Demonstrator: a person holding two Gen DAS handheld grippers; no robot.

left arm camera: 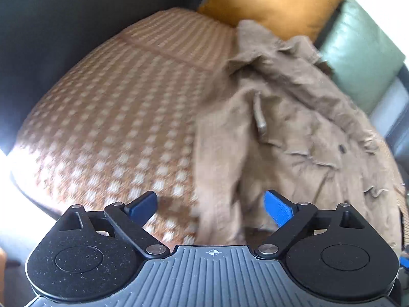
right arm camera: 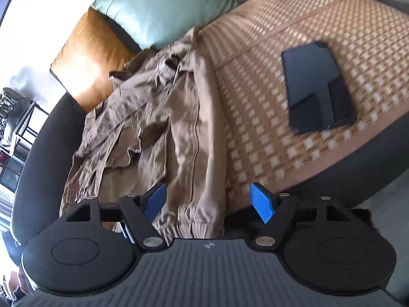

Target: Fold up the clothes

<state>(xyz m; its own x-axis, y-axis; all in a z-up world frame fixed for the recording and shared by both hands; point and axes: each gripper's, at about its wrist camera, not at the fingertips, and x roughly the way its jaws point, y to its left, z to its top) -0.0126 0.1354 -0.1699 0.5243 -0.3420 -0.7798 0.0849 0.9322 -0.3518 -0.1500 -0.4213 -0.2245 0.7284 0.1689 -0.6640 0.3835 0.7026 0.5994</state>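
A crumpled brown jacket (left arm camera: 286,128) lies on a sofa seat covered by an orange and white checked mat (left arm camera: 115,117). In the left wrist view its near edge falls between the blue fingertips of my left gripper (left arm camera: 211,204), which stands open just above it. In the right wrist view the same jacket (right arm camera: 163,117) stretches away from me, its zip running lengthwise and its elastic hem nearest. My right gripper (right arm camera: 208,200) is open, and the hem corner sits between its fingers without being pinched.
An orange cushion (left arm camera: 271,2) and a pale green cushion (left arm camera: 358,53) lean at the sofa back behind the jacket. A dark tablet case (right arm camera: 318,87) lies on the checked mat (right arm camera: 268,117) to the right. The sofa's dark rim (right arm camera: 358,171) curves around the seat.
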